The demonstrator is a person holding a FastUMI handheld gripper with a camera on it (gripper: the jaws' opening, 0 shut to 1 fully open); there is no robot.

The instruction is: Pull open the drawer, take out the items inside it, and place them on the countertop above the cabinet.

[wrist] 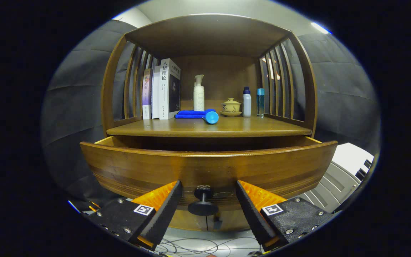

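1. Drawer (205, 167) of the wooden cabinet (209, 35) stands pulled out beneath the countertop (255, 126); its inside is hidden behind the front panel.
2. My gripper (209, 203) has its fingers spread wide apart, one on each side of the drawer knob (203, 204), neither touching it.
3. On the countertop: upright books (162, 89), a pump bottle (198, 93), a folded blue cloth (191, 113), a blue cylinder (211, 117) beside it, a lidded teacup on a saucer (231, 106), and two small bottles (252, 102).
4. Cables (198, 246) lie on the floor below.
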